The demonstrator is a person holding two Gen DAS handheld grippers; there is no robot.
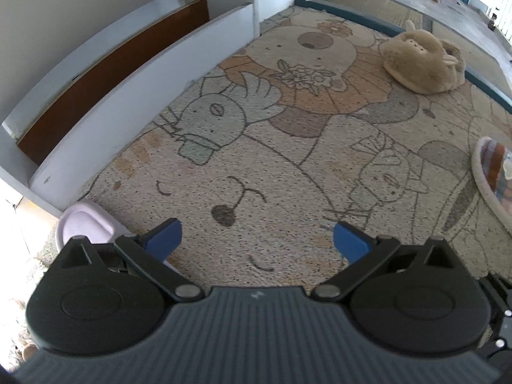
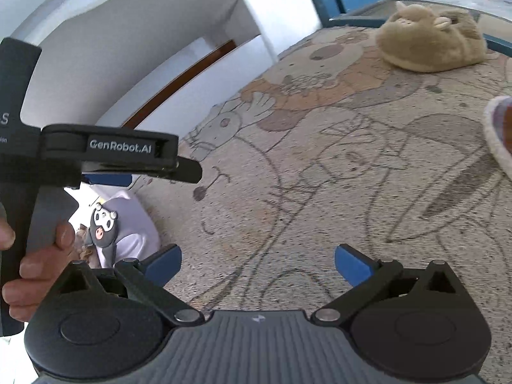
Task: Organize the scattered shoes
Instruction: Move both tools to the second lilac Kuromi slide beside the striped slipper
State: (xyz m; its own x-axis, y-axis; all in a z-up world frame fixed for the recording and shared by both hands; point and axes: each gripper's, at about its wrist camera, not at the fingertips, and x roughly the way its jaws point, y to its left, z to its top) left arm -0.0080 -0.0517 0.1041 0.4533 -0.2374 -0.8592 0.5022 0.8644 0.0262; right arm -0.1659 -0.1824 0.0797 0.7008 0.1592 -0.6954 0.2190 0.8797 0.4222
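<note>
Beige, speckled doormat [image 1: 288, 172] printed with cartoon animals, spread across the floor and taken as the landmark. Brown fluffy slippers [image 1: 422, 60] lying together at the mat's far right corner, touching each other, close against the blue door frame [image 1: 361, 16]. Striped slipper with a pale rim [image 1: 489, 176] cut off at the mat's right edge, only partly in view. Lilac clog [image 1: 84, 224] just off the mat's near left corner, beside the white shoe shelf [image 1: 134, 96] running along the mat's left side; seen from the right wrist as a pale clog with a black-and-white cartoon charm [image 2: 104, 224]. Left gripper [image 1: 257, 240] hovering over the mat's near edge, blue pads wide apart, nothing between them. Right gripper [image 2: 257, 262] likewise above the mat, fingers spread fully, empty. Left device visible in the right wrist view, held by a hand [image 2: 38, 256] above the clog, well apart from the brown pair.
</note>
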